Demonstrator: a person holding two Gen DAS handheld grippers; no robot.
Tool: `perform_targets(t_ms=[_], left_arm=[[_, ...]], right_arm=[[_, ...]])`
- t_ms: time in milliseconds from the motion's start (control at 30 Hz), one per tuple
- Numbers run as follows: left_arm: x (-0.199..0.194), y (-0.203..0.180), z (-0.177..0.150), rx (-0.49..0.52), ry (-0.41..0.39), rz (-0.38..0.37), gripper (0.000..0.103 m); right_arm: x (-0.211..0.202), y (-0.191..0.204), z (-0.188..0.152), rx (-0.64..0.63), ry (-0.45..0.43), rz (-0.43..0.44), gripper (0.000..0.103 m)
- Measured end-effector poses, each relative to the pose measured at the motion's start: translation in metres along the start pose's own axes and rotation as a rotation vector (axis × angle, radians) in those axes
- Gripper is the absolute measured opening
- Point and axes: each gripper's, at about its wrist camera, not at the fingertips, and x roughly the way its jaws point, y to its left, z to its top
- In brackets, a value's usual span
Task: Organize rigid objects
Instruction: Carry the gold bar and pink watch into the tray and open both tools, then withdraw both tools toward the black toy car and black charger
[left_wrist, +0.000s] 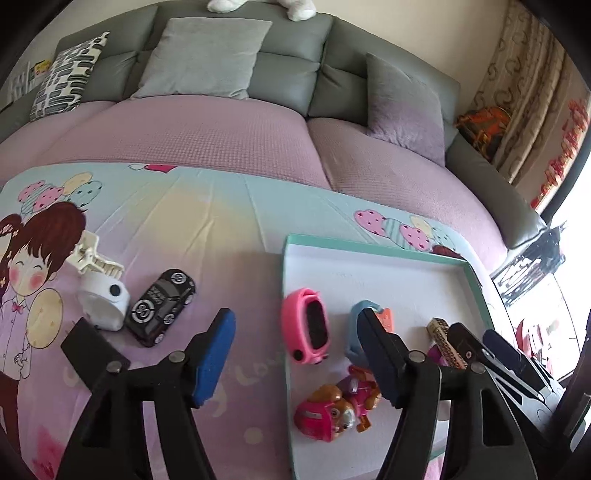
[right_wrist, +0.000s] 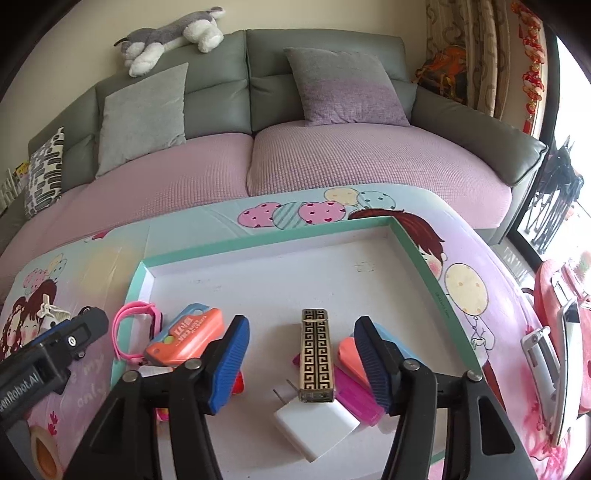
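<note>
A shallow white tray with a teal rim (left_wrist: 369, 246) (right_wrist: 258, 237) lies on a cartoon-print cloth. My left gripper (left_wrist: 295, 325) is open above the tray's left part. A pink watch (left_wrist: 306, 326) lies between its blue pads, which do not touch it. Nearby are a blue and orange case (left_wrist: 384, 317) and a pink pup toy (left_wrist: 340, 406). My right gripper (right_wrist: 302, 328) is open too, with a gold patterned box (right_wrist: 316, 354) lying free between its pads. That box leans on a white plug (right_wrist: 314, 424), beside a magenta case (right_wrist: 356, 400).
Left of the tray on the cloth lie a black toy car (left_wrist: 160, 308), a white round gadget (left_wrist: 103, 297) and a white hair clip (left_wrist: 92, 254). A grey sofa (right_wrist: 321, 55) with cushions stands behind. A pink stand with a phone (right_wrist: 565, 354) is at the right.
</note>
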Motion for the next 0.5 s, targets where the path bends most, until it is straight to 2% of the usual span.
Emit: perform_targets(t_ms=[33,133,267,500], left_arm=[[0.001,0.004,0.000,-0.006,0.002,0.015,0.079],[0.001,0.012,0.001,-0.023,-0.005,0.056,0.090],[0.000,0.026,0.001,-0.065,-0.015,0.087,0.092],[0.002,0.042,0.001,-0.100,0.004,0.097,0.093]], right_arm=[[0.001,0.001,-0.001,-0.004,0.002,0.004,0.075],[0.002,0.005,-0.001,-0.013,0.002,0.010,0.081],[0.002,0.007,-0.002,-0.026,-0.007,0.009,0.098],[0.003,0.011,-0.003,-0.038,-0.019,0.000,0.103]])
